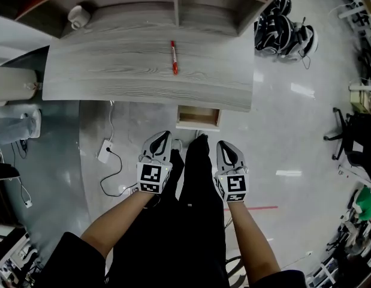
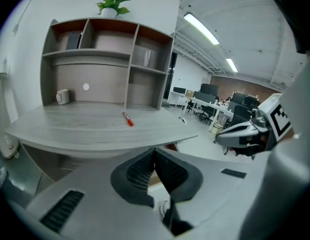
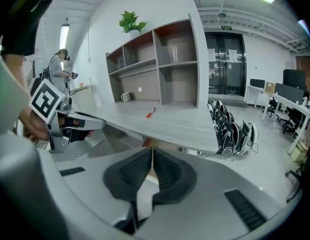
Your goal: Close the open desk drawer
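The open desk drawer (image 1: 198, 117) juts out from under the front edge of the grey wood desk (image 1: 143, 80), its light wood inside showing. My left gripper (image 1: 163, 137) and right gripper (image 1: 223, 145) hang side by side in front of the desk, a little short of the drawer, both pointing toward it and slightly down. Both are shut with nothing between the jaws, as the left gripper view (image 2: 155, 152) and the right gripper view (image 3: 151, 152) show. Neither touches the drawer.
A red pen (image 1: 174, 57) lies on the desk top and a white mug (image 1: 79, 15) stands at its back left by the shelf unit (image 2: 109, 64). A power strip with cable (image 1: 105, 150) lies on the floor at left. Black bags (image 1: 284, 32) sit right of the desk.
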Demonstrator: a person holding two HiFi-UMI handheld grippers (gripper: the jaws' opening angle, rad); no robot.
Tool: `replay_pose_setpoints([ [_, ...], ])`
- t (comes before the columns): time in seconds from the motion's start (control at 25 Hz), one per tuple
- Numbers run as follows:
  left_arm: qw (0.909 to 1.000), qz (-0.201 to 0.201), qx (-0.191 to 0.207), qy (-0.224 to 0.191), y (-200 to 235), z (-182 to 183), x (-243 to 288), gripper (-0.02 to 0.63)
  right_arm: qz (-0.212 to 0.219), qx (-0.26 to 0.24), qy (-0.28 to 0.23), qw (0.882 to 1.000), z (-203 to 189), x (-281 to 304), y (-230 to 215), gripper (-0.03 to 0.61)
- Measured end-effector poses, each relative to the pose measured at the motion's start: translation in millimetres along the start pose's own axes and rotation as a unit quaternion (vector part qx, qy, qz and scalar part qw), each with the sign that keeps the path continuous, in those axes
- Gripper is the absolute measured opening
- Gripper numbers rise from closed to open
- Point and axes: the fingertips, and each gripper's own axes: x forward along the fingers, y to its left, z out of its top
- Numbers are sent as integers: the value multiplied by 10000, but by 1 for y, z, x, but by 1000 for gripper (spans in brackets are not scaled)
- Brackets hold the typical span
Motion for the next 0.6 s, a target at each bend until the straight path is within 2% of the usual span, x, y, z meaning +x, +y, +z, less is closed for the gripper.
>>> replay_pose_setpoints([
  [0.32, 9999, 19, 16, 100, 3, -37, 33, 14, 229, -70, 52, 9997, -32, 31, -9, 18],
  [0.6, 9996, -274, -5, 32, 2, -57, 46, 14, 211, -148, 388, 9989, -71, 40, -22, 20],
])
